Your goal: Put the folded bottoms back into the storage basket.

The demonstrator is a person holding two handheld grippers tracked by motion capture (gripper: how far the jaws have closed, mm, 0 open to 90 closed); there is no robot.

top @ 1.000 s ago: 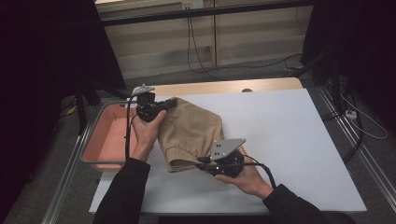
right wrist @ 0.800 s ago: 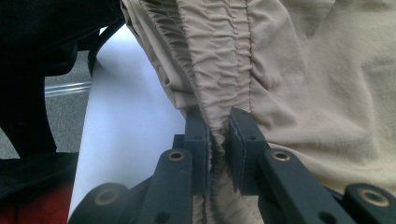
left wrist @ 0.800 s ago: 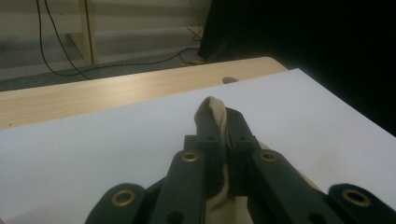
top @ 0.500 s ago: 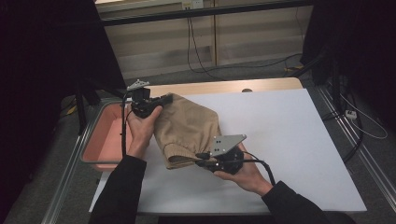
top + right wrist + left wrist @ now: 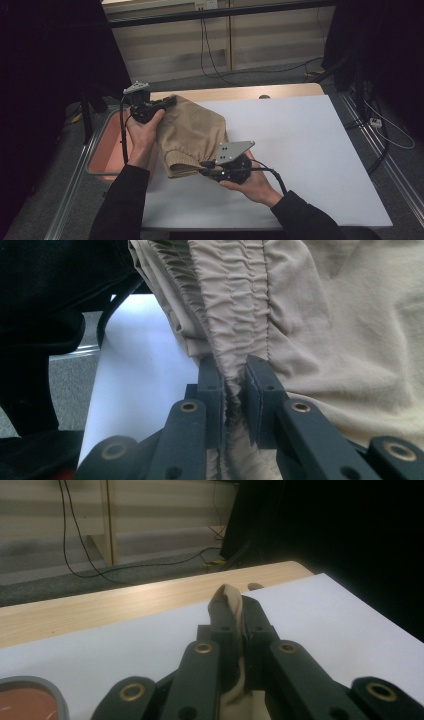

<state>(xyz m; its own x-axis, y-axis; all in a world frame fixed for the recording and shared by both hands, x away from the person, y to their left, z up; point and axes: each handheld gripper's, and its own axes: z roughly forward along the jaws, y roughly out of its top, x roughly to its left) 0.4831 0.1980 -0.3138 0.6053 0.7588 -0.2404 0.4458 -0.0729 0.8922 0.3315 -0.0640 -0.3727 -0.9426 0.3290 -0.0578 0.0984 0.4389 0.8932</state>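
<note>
A tan garment [image 5: 192, 132] with a gathered elastic band hangs stretched between my two grippers over the left part of the white table [image 5: 300, 150]. My left gripper [image 5: 167, 101] is raised at the garment's far left corner and is shut on a fold of the cloth [image 5: 231, 597]. Nearer the front, my right gripper [image 5: 204, 167] is shut on the ribbed elastic edge [image 5: 232, 372]. In the right gripper view the band [image 5: 230, 300] runs up from between the jaws.
A shallow pink tray [image 5: 107, 155] sits at the table's left edge, below my left hand. A wooden strip [image 5: 250, 93] borders the table's far side. Cables lie on the floor beyond it. White tabletop stretches to the right of the garment.
My left gripper has lifted and moved a little farther back with the garment's corner, pulling the cloth up. The right gripper has stayed where it was.
</note>
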